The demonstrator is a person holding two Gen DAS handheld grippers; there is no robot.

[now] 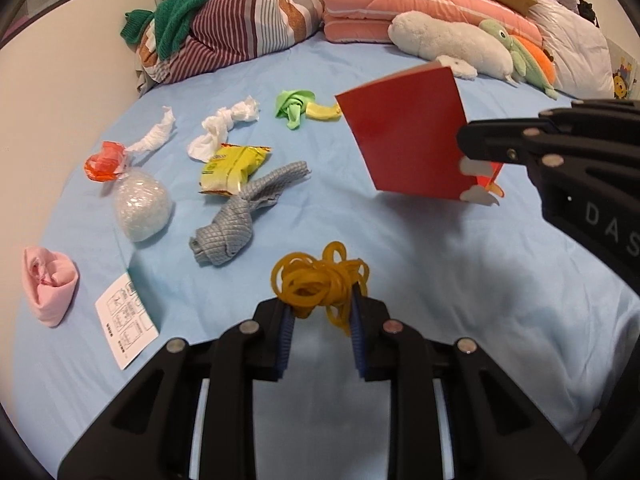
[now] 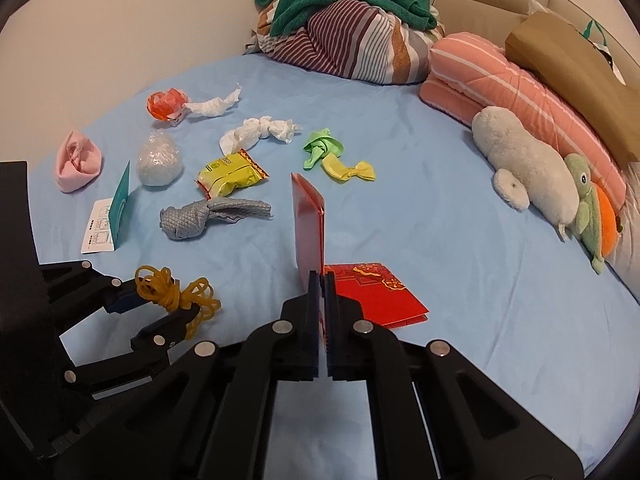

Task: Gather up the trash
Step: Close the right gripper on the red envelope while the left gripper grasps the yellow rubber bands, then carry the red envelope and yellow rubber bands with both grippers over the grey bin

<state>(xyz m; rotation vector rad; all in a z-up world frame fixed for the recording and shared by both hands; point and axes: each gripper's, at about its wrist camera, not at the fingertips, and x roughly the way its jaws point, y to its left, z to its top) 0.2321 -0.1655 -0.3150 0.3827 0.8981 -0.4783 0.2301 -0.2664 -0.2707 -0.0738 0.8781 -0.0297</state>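
My left gripper (image 1: 322, 308) is shut on a tangle of yellow rubber bands (image 1: 316, 280), held just above the blue bedsheet (image 1: 400, 248); the right wrist view shows that gripper (image 2: 160, 304) at lower left with the rubber bands (image 2: 176, 294). My right gripper (image 2: 319, 280) is shut on the lower edge of a red envelope (image 2: 308, 220), which stands upright and edge-on; in the left wrist view the envelope (image 1: 404, 136) hangs in the air from the right gripper (image 1: 468, 152). A flat red piece with gold print (image 2: 376, 294) shows right of the fingers; whether it is separate I cannot tell.
Spread over the sheet are white tissue twists (image 2: 260, 132), an orange wrapper (image 2: 166, 105), a clear plastic ball (image 2: 158, 160), a yellow snack packet (image 2: 228, 174), a knotted grey cloth (image 2: 200, 216), green and yellow balloons (image 2: 332, 156), a pink bundle (image 2: 76, 162) and a leaflet (image 2: 100, 228). Bedding and plush toys (image 2: 532, 176) line the far side.
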